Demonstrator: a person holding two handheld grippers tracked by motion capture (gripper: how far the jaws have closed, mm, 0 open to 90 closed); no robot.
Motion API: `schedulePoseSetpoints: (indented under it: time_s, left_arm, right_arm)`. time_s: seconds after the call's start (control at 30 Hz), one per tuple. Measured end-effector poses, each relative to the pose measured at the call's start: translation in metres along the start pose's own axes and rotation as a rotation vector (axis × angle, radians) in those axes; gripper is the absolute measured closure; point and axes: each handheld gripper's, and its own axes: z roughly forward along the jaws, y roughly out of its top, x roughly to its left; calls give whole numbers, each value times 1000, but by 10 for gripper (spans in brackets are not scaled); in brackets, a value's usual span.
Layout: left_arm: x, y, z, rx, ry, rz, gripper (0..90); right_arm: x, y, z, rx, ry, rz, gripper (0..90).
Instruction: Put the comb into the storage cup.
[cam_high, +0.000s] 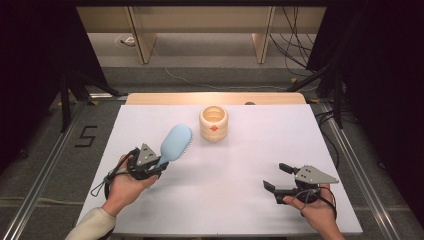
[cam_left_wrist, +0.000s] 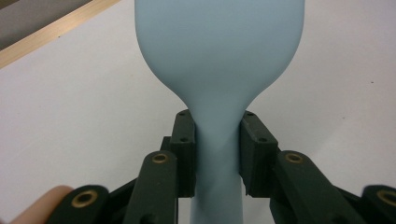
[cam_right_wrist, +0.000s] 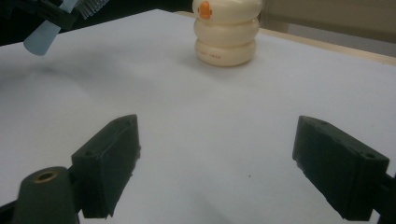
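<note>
The left gripper (cam_high: 156, 169) is clamping its fingers on the handle of the pale blue plastic hairbrush (cam_high: 175, 143) above the white table (cam_high: 240, 165), risking slippage, while the right gripper (cam_high: 278, 181) is resting wide open, empty.

The hairbrush (cam_left_wrist: 219, 60) head is cut off at the top edge; the cream holder's (cam_right_wrist: 227, 32) small printing is unreadable.

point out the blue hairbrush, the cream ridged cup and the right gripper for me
light blue plastic hairbrush (cam_high: 176, 142), high view, on the smooth back of its oval head
cream ridged cup with an orange mark (cam_high: 213, 123), high view, on its front wall
right gripper (cam_high: 278, 177), high view, midway between its open fingers
</note>
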Motion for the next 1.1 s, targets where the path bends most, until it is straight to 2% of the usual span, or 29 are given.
schedulePoseSetpoints:
  time_s: [0.3,0.57,0.9,1.1]
  left_arm:
    - [1,1,-1,-78,0,-10,697]
    - [2,1,-1,-121,10,-24,697]
    - [1,2,0,-159,5,-34,697]
    - [1,2,-1,-174,25,-42,697]
  right_arm:
    - [0,0,0,-3,0,-2,159]
    - [0,0,0,-3,0,-1,159]
    - [0,0,0,-5,0,1,158]
    - [0,1,0,-6,-1,1,158]
